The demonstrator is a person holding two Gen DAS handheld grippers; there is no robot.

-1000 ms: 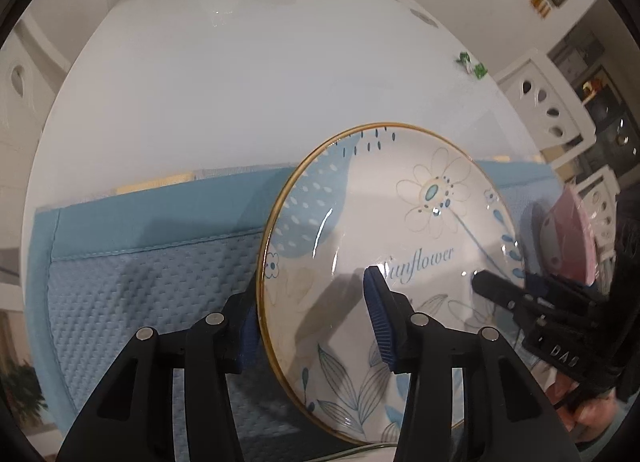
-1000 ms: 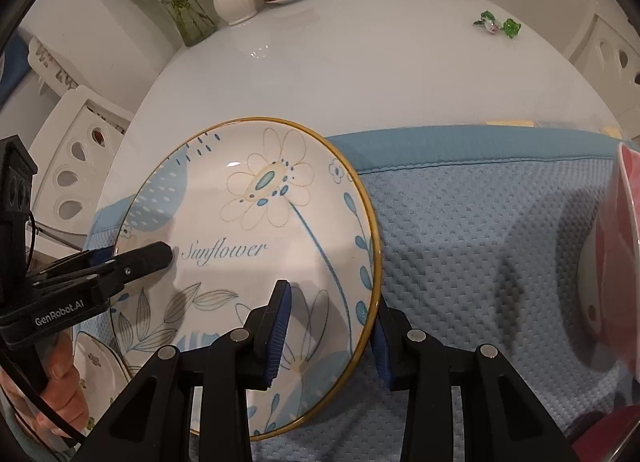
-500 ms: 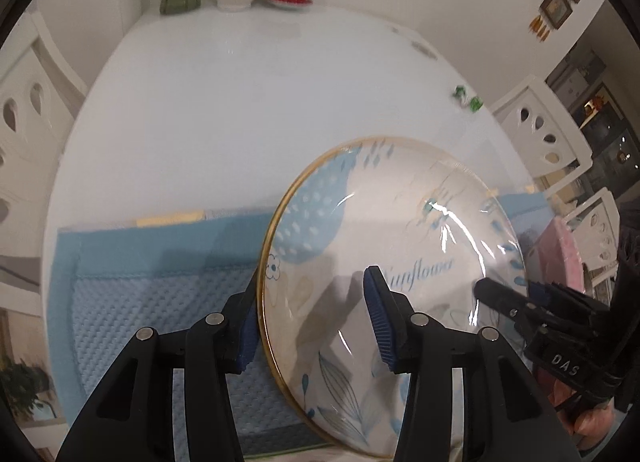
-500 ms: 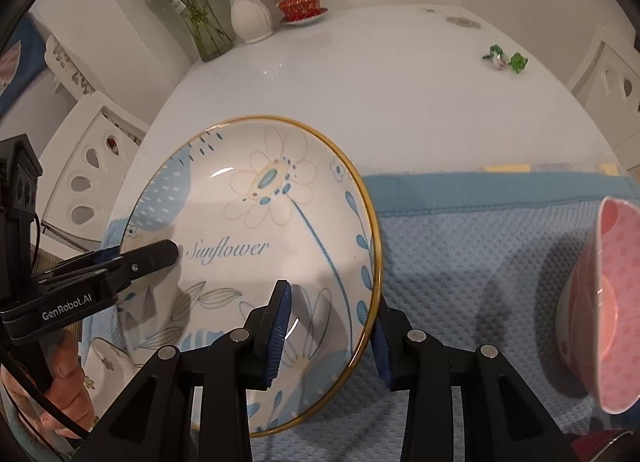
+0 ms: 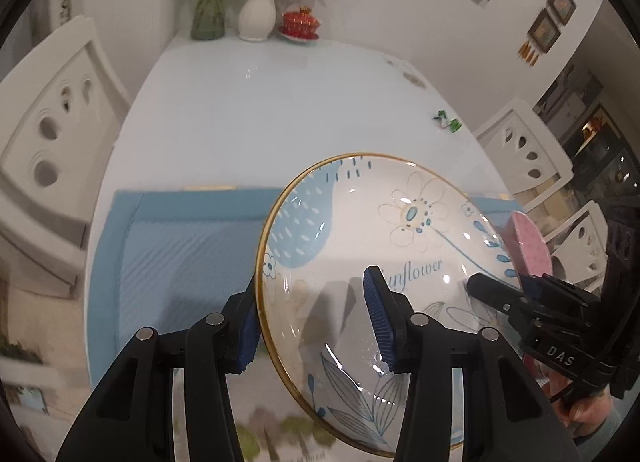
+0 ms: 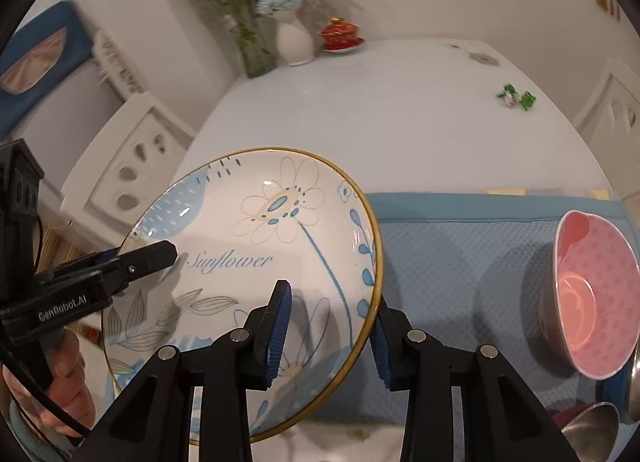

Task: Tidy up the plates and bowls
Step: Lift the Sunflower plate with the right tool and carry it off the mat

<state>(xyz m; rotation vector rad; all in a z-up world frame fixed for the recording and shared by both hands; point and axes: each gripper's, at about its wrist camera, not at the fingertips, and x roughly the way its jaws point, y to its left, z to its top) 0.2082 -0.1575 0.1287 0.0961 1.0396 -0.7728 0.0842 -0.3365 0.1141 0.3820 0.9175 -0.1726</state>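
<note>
A white plate [image 5: 372, 246] with a gold rim, blue flower drawing and the word "Sunflower" hangs tilted in the air above a blue mat [image 5: 184, 246]. My left gripper [image 5: 314, 326] is shut on its left rim, one pad on the face, one behind. My right gripper [image 6: 328, 334] is shut on the plate's [image 6: 256, 238] right rim in the same way. Each gripper shows in the other's view, with a hand below it. A pink dotted bowl [image 6: 596, 294] stands tilted on the mat at the right.
The white oval table [image 6: 400, 110] carries a white vase [image 5: 256, 14], a glass vase with stems, a red lidded cup [image 5: 301, 24] at the far end and small green candies [image 6: 518, 96]. White chairs [image 5: 56, 122] flank both sides. Metal spoons [image 6: 592, 426] lie at lower right.
Both grippers have risen together with the plate held between them. The mat and table now lie farther below, and more of the room and the vases has come into view.
</note>
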